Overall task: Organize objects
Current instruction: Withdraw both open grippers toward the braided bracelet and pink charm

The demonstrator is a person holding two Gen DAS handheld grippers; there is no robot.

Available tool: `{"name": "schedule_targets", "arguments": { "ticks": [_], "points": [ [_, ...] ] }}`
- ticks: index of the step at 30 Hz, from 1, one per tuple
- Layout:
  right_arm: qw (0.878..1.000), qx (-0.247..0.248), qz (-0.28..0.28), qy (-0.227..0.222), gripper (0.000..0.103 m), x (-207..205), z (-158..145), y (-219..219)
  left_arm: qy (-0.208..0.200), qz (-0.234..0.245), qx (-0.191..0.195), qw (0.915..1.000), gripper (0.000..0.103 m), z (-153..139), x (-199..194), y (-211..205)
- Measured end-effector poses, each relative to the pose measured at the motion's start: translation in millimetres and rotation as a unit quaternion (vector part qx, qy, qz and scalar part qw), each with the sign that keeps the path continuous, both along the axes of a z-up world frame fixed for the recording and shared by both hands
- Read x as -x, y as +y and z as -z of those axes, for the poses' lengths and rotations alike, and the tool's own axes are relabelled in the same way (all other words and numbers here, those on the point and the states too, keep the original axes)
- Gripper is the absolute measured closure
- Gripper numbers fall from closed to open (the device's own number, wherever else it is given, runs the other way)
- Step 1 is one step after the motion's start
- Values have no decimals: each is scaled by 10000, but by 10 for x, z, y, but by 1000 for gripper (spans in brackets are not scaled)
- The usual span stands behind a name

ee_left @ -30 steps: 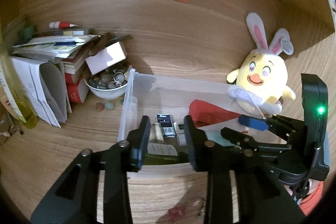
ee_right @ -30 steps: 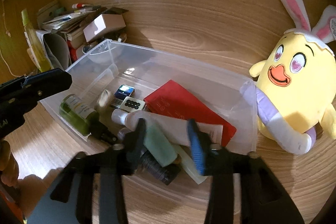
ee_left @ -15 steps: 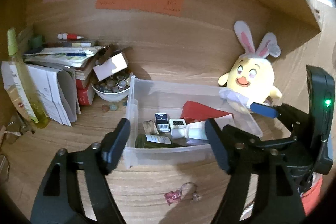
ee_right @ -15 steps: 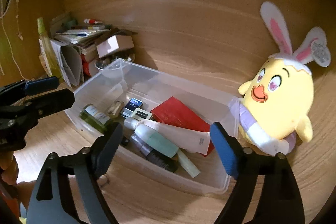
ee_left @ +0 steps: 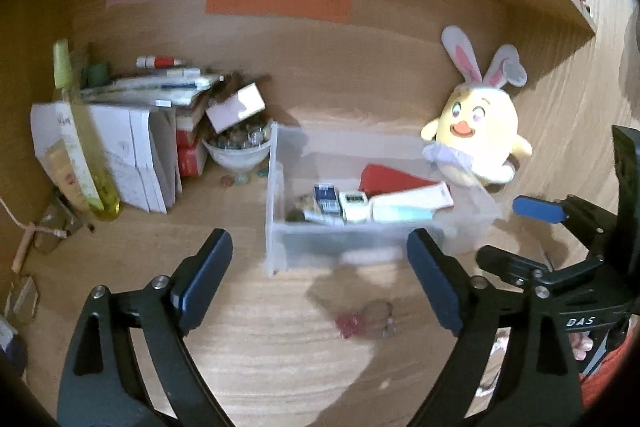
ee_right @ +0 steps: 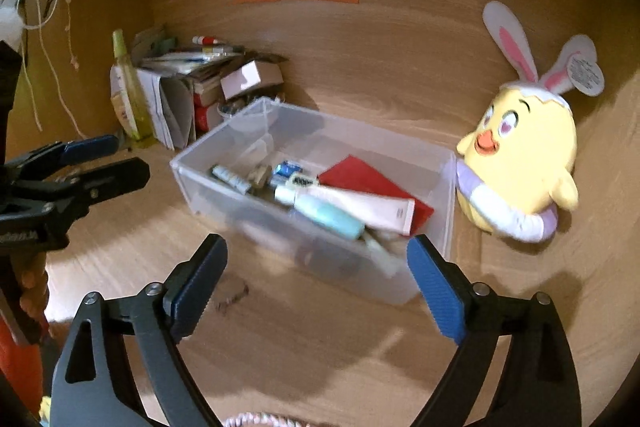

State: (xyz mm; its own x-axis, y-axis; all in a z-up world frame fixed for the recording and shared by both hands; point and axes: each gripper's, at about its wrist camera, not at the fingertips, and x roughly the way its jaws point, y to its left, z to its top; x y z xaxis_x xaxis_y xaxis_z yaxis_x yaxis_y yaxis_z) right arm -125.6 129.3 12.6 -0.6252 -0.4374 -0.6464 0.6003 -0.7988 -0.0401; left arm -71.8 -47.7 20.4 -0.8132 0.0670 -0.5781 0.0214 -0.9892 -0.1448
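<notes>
A second ago both my grippers hung over the clear bin (ee_right: 428,279) with fingers close together; now my left gripper (ee_left: 320,281) and right gripper (ee_right: 316,281) sit back from it, fingers spreading wide, empty. The bin stands mid-tabletop, tubes (ee_right: 332,215) inside. A plush chick (ee_right: 524,167) touches its right end; a paper stack (ee_left: 132,151) crowds the back-left corner. Bare tabletop (ee_right: 320,347) lies before the bin.

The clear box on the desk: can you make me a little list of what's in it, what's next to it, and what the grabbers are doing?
box: clear plastic bin on wooden desk
inside: red packet, white tube, teal bottle
beside: chick plush with bunny ears, touching bin's end
left hand-held gripper: opening, empty
right hand-held gripper: opening, empty
</notes>
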Motion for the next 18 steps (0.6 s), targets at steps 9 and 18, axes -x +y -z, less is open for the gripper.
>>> {"name": "schedule_targets", "arguments": {
  "ticks": [9,18],
  "points": [
    [9989,-339,44,-309,13,-275,431,195,-540,145,142,9983,13,396,-45,108],
    [9964,-333,122,-774,14,-438,699,464,-978,167,-23,9951,13,680,-5,94]
  ]
}}
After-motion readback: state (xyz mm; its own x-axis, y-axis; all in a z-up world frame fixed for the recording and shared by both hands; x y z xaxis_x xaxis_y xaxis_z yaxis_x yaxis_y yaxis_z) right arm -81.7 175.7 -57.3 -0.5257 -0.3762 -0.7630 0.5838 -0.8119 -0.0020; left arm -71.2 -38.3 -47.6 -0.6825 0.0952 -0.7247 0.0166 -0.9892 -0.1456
